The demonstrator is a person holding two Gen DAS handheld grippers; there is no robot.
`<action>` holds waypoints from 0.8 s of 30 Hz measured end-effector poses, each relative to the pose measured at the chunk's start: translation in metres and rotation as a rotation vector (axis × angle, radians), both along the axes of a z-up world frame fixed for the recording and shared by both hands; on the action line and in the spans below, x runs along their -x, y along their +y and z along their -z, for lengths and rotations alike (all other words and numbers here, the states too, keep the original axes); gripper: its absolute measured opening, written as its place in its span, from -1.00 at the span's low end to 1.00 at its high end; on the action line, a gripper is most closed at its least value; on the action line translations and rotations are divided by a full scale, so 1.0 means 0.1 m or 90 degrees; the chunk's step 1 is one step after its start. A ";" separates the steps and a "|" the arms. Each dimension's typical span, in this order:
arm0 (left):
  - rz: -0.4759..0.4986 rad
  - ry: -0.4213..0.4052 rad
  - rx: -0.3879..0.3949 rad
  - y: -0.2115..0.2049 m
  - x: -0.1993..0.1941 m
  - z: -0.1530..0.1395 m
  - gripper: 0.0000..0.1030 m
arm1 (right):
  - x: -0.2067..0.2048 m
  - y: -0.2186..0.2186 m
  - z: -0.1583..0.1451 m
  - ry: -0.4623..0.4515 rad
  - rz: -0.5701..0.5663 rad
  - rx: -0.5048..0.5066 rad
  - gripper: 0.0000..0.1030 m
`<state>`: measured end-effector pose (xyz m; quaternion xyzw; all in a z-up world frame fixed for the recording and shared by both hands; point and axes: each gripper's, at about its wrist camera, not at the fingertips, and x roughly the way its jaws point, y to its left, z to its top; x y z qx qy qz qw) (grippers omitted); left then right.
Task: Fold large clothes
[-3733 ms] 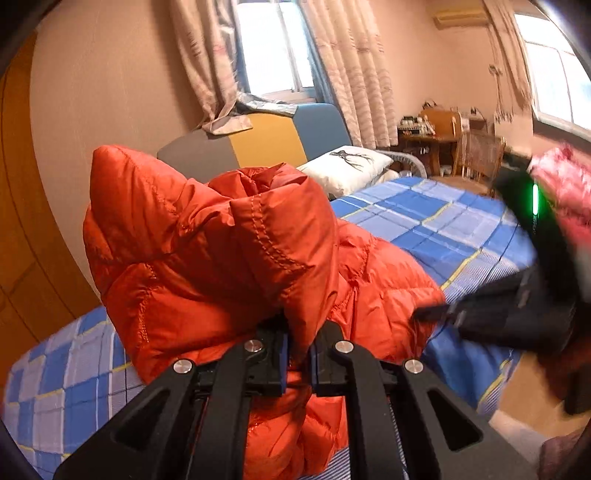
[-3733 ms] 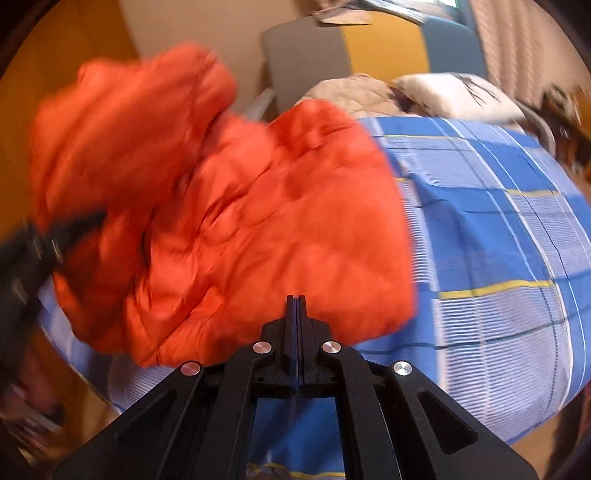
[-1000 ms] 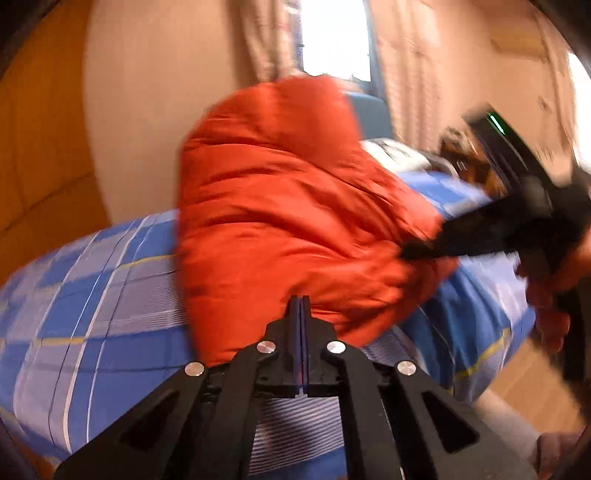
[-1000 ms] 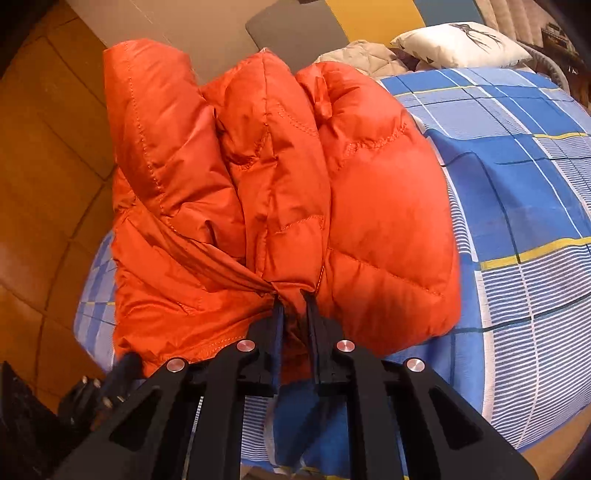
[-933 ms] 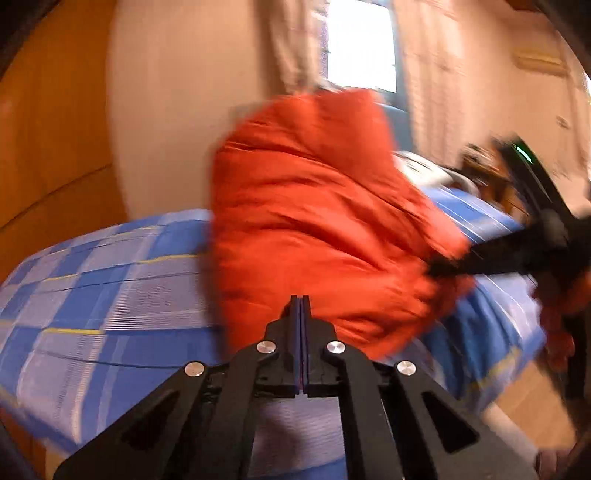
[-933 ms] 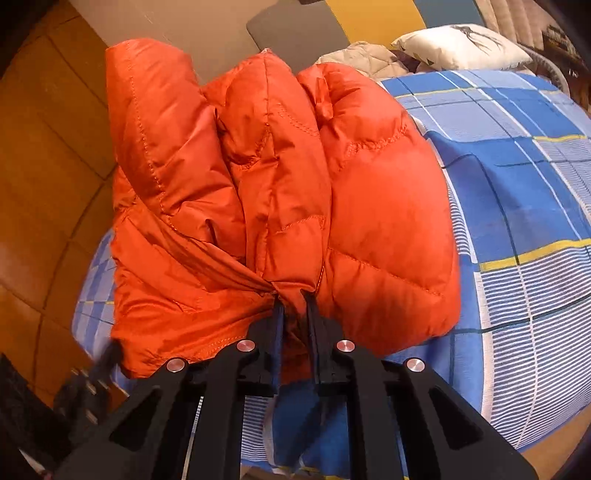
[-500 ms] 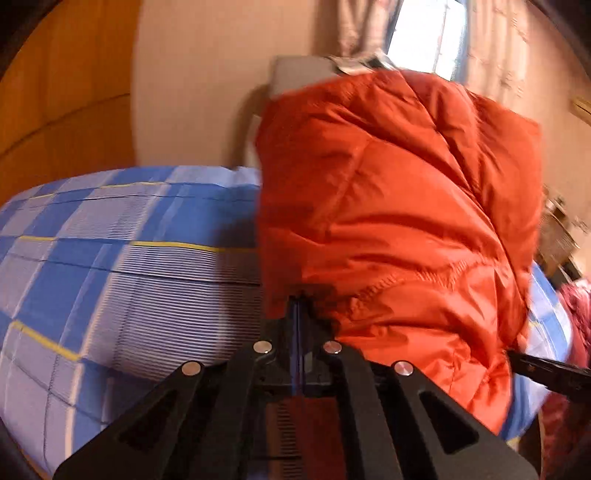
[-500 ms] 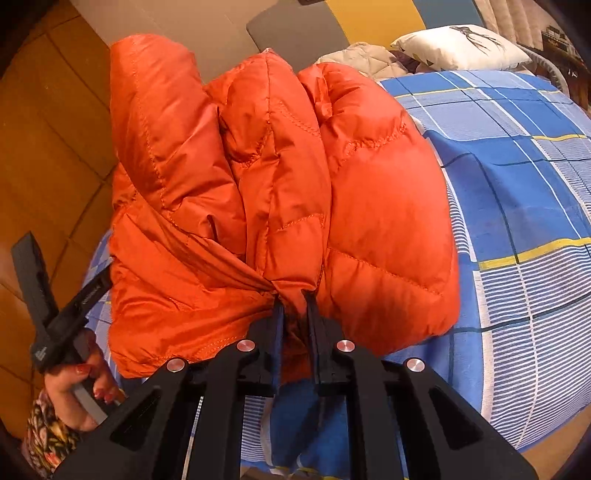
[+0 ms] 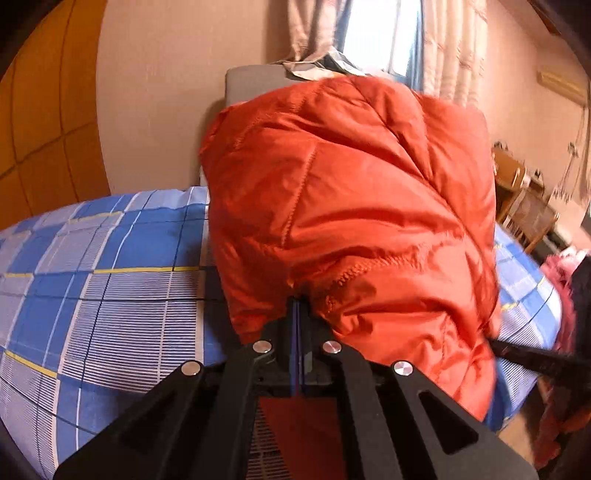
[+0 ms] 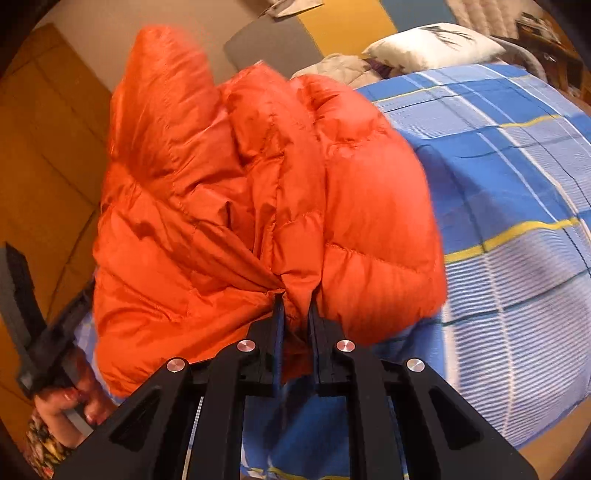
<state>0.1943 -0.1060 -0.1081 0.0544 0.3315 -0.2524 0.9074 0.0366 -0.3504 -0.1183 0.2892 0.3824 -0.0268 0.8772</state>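
Blue-checked bed (image 10: 517, 177): carries orange down jacket (image 10: 258, 192), bunched at near edge. Right gripper (image 10: 295, 314): fingers nearly closed, pinching a hem fold. Left gripper (image 9: 298, 314): fingers fully closed at jacket's edge; hold uncertain. Advice: secure left hem before spreading flat.

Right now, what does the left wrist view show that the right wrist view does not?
Only the left wrist view shows the window with curtains, and the left hand-held gripper shut at the jacket's edge. Only the right wrist view shows the white pillow, and the right hand-held gripper clamped on a fold of jacket. Both show the orange jacket on the blue checked bed.
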 end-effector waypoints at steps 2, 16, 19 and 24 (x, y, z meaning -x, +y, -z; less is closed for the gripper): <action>0.001 -0.004 -0.002 -0.02 0.04 -0.03 -1.00 | 0.07 -0.09 -0.06 -0.017 0.007 -0.009 -0.79; 0.007 -0.021 -0.017 -0.11 0.18 -0.18 -1.00 | -0.22 0.02 -0.21 0.021 -0.012 0.128 -0.87; 0.012 -0.026 -0.013 -0.11 0.19 -0.19 -1.00 | -0.19 0.07 -0.31 0.032 0.032 0.196 -0.93; 0.028 -0.044 -0.010 -0.19 0.32 -0.17 -1.00 | -0.21 0.14 -0.24 0.062 0.072 0.333 -0.94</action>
